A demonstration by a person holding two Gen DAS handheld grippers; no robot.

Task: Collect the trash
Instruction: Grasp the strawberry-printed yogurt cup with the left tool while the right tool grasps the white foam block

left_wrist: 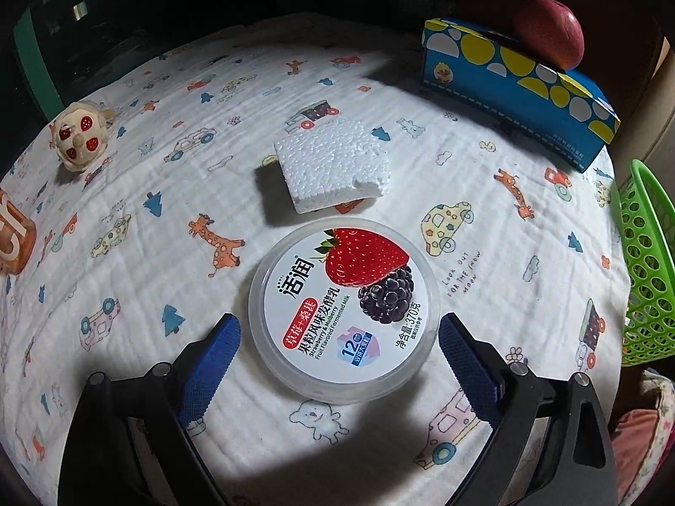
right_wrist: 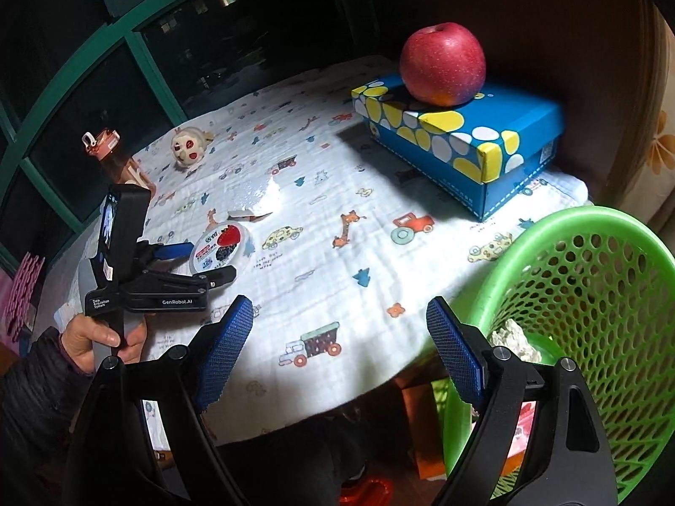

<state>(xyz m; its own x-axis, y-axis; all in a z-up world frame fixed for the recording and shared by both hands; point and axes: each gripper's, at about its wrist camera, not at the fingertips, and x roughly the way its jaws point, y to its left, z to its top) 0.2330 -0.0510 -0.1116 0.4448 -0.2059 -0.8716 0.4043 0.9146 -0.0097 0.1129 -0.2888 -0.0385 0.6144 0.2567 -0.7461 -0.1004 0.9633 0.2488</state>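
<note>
A round yogurt tub lid [left_wrist: 344,310] with a strawberry and mulberry picture lies on the patterned cloth. My left gripper [left_wrist: 339,348] is open, its blue pads either side of the lid, not touching it. A white foam chunk [left_wrist: 333,168] lies just beyond the lid. In the right wrist view the left gripper [right_wrist: 202,261] straddles the lid [right_wrist: 220,248], with the foam [right_wrist: 261,196] behind. My right gripper [right_wrist: 339,337] is open and empty, above the table's near edge. The green basket [right_wrist: 590,295] beside it holds a crumpled pale scrap [right_wrist: 517,337].
A blue spotted box [right_wrist: 460,139] with a red apple [right_wrist: 442,63] on top stands at the back right. A small plush toy [left_wrist: 80,139] sits at the far left, next to an orange bottle [right_wrist: 114,156]. The basket [left_wrist: 645,270] is off the table's right edge.
</note>
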